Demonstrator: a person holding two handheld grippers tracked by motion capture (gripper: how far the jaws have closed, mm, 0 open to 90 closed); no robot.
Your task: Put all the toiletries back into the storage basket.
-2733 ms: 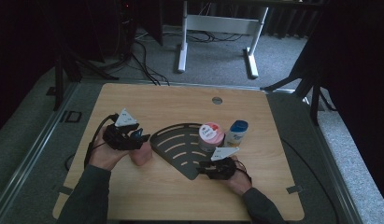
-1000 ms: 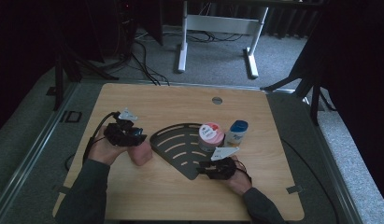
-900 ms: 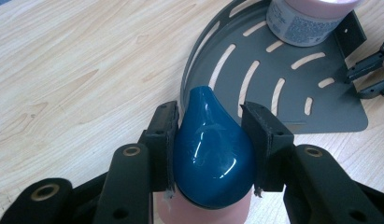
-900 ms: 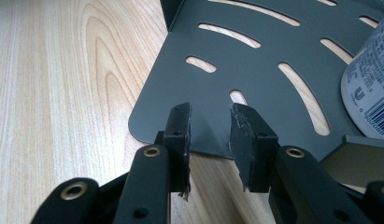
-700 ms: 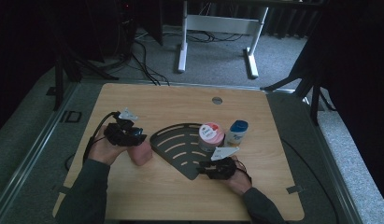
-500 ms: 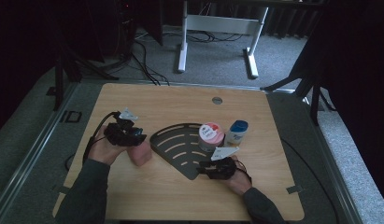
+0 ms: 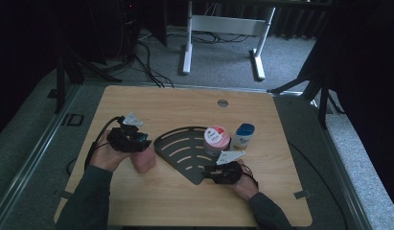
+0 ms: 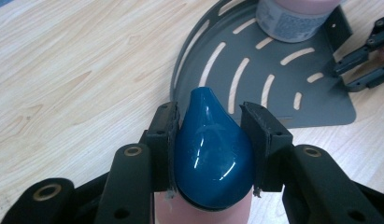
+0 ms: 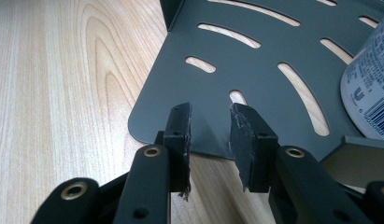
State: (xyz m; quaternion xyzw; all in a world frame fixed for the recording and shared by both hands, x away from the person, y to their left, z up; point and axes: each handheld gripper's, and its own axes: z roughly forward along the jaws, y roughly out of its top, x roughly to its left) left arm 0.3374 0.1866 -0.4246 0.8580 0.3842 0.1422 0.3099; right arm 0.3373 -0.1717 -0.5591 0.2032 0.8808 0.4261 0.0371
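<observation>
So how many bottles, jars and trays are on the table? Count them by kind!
Bottles: 2, a pink one with a blue cap in the left gripper's jaws, and a white one with a blue cap.
Jars: 1, the pink-lidded jar on the tray.
Trays: 1, the grey slotted tray.
Total: 4

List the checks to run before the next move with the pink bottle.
1. Left gripper clamped on the bottle's blue cap: ok.
2. Pink bottle upright beside the grey tray: ok.
3. Tray steadied by the right gripper: not ok, its jaws stand apart at the tray's corner with nothing clamped.
4. Free tray floor next to the pink-lidded jar: ok.
5. Small white bottle off the tray, on its far side: ok.
</observation>
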